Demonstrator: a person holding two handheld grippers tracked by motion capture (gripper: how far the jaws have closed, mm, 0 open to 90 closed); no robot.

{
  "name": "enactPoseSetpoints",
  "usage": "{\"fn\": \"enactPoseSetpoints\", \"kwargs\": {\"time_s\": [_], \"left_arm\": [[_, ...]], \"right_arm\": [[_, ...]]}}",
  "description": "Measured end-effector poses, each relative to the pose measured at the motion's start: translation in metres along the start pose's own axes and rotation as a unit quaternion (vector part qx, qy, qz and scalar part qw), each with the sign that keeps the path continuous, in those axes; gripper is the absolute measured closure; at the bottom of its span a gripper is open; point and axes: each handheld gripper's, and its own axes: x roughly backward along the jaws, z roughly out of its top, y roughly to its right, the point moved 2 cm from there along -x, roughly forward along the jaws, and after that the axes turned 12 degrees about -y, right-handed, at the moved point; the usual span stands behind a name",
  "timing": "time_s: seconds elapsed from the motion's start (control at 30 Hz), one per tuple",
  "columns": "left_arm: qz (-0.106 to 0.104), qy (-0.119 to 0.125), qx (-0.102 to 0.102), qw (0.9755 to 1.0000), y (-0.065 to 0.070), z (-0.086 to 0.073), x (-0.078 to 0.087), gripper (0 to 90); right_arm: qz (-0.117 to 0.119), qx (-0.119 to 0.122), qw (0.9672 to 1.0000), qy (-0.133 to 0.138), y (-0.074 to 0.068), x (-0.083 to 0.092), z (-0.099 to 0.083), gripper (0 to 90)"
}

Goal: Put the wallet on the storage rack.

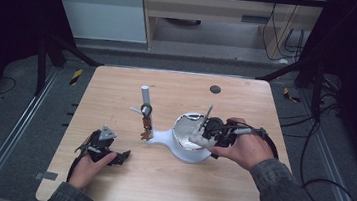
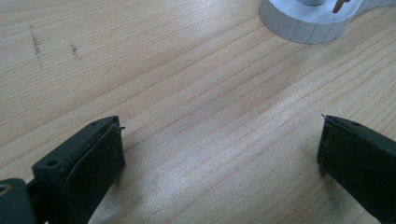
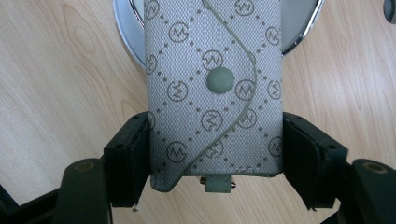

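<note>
Being clamped between the right gripper [image 3: 217,161] jaws, the grey key pouch [image 3: 212,88] is being held over the white dish [image 1: 186,149], probably for lowering squarely; the left gripper [image 2: 219,158] is resting apart.

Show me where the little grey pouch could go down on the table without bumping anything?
Bare wood lies along the table's far edge, beyond the white post, and along the near edge between the left tongs and the sleeve. The middle is crowded: the white stand sits there, with the right tongs holding the pouch over it.
</note>
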Motion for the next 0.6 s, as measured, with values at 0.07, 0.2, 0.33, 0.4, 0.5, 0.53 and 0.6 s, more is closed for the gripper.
{"fn": "enactPoseSetpoints", "kwargs": {"time_s": [0.07,0.2,0.33,0.4,0.5,0.53,0.6], "left_arm": [[0.0,0.0,0.0,1.0,0.0,0.0,0.0,0.0],[0.0,0.0,0.0,1.0,0.0,0.0,0.0,0.0],[0.0,0.0,0.0,1.0,0.0,0.0,0.0,0.0],[0.0,0.0,0.0,1.0,0.0,0.0,0.0,0.0],[0.0,0.0,0.0,1.0,0.0,0.0,0.0,0.0],[0.0,0.0,0.0,1.0,0.0,0.0,0.0,0.0],[0.0,0.0,0.0,1.0,0.0,0.0,0.0,0.0]], "right_arm": [[0.0,0.003,1.0,-0.002,-0.001,0.0,0.004,30.5],[-0.002,0.006,1.0,-0.006,-0.002,-0.001,0.01,30.5],[-0.002,0.009,0.9999,-0.01,-0.002,-0.003,0.014,30.5],[-0.002,0.011,0.9999,-0.012,-0.002,-0.005,0.016,30.4],[-0.004,0.012,0.9998,-0.013,-0.002,-0.007,0.018,30.4],[-0.004,0.011,0.9998,-0.015,-0.002,-0.007,0.019,30.4],[-0.005,0.011,0.9998,-0.015,-0.002,-0.008,0.02,30.4]]}}
